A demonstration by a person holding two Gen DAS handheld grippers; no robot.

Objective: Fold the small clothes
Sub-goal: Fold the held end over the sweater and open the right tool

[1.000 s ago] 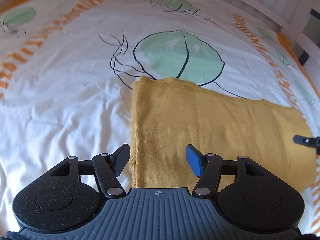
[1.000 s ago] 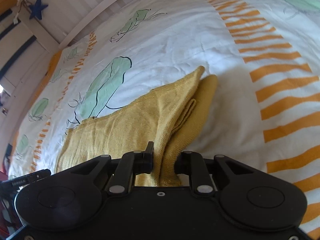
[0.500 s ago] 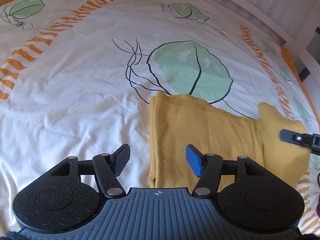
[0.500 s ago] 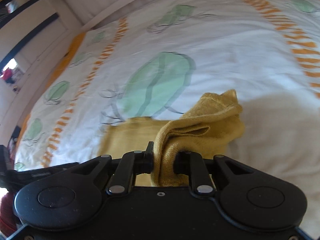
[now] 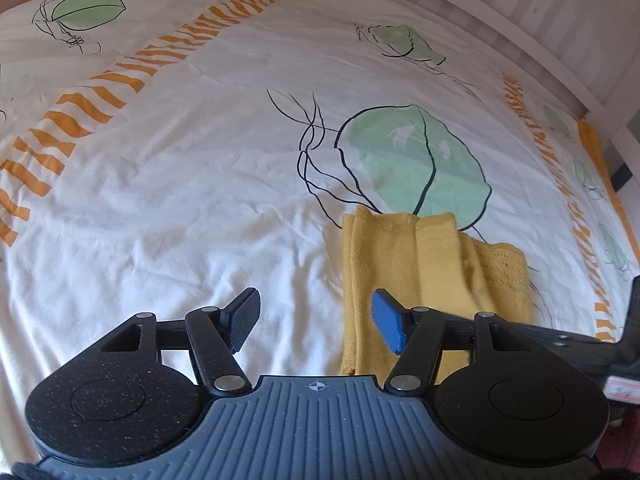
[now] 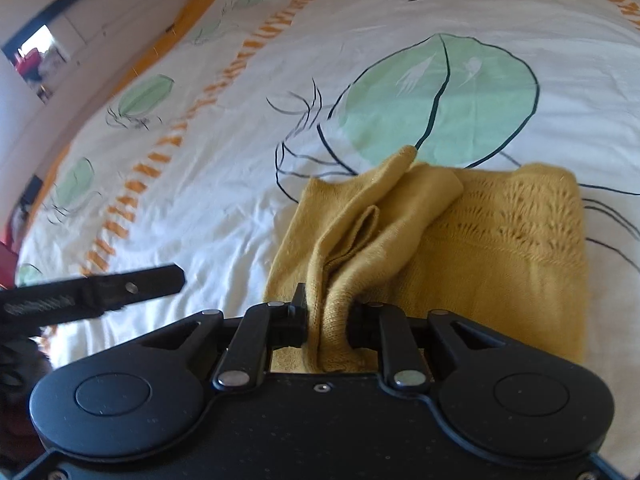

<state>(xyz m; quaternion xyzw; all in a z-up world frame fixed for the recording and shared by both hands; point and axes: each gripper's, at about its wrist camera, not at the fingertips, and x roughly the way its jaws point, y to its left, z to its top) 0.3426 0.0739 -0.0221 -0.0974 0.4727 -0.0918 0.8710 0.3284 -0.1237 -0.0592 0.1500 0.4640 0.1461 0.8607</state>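
Note:
A mustard-yellow knit garment (image 5: pixel 420 264) lies folded on the patterned bed sheet (image 5: pixel 180 200). My right gripper (image 6: pixel 328 316) pinches a bunched fold of the garment (image 6: pixel 500 248). Its jaws are opening slightly, with the cloth still between the pads. The gathered end it holds is draped over the flat lower layer. My left gripper (image 5: pixel 314 308) stands open above the white sheet with nothing between its fingers; its blue right pad (image 5: pixel 386 320) overlaps the garment's left edge. The left gripper's finger (image 6: pixel 100 288) shows at the left of the right wrist view.
The sheet carries green leaf prints (image 5: pixel 412 160) and orange striped bands (image 5: pixel 120 80). A white slatted bed rail (image 5: pixel 540 20) runs along the far side. In the right wrist view, a wall and a dark-framed opening (image 6: pixel 36 52) lie beyond the bed's left end.
My right gripper has carried the garment's end across over the rest, so the garment is now about half as wide. My left gripper has shifted left, off the cloth and over the sheet.

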